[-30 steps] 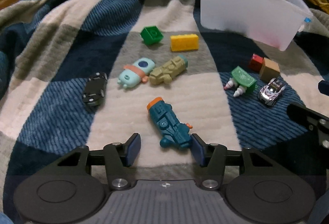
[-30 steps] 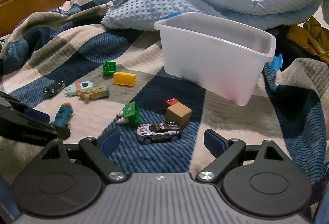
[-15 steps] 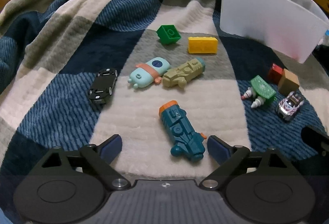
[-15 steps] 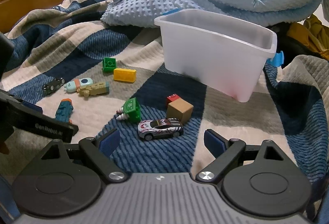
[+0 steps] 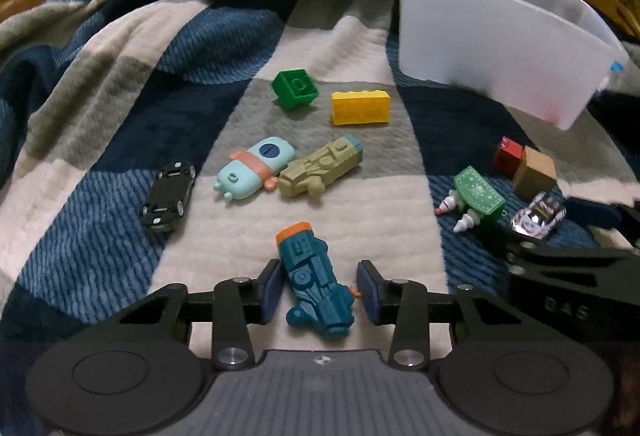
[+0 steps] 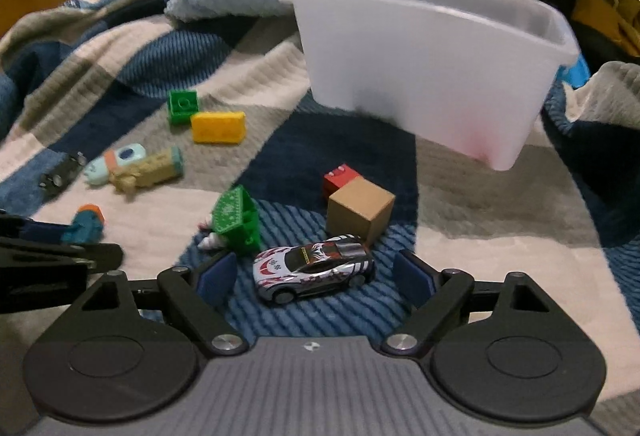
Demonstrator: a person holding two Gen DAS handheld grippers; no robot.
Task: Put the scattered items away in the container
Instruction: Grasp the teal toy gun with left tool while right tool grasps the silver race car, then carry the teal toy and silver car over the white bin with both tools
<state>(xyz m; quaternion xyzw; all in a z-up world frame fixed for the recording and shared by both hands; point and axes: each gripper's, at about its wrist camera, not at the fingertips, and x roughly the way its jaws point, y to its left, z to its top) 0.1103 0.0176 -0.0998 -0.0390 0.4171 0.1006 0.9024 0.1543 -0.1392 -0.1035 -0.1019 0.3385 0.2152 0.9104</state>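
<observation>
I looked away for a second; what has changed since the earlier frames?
Both grippers advanced: the left gripper now straddles the teal toy, jaws narrowed but not clamped; the right gripper straddles the silver car, still open. Toys and bin stayed put.

Your left wrist view sits low and close over the checked blanket [image 5: 120,220], looking along its fingers toward the white bin [image 5: 492,48] at the far right. Your right wrist view looks the same way from further right, nearer the bin [image 6: 424,64]. Both share the scattered toys between.
</observation>
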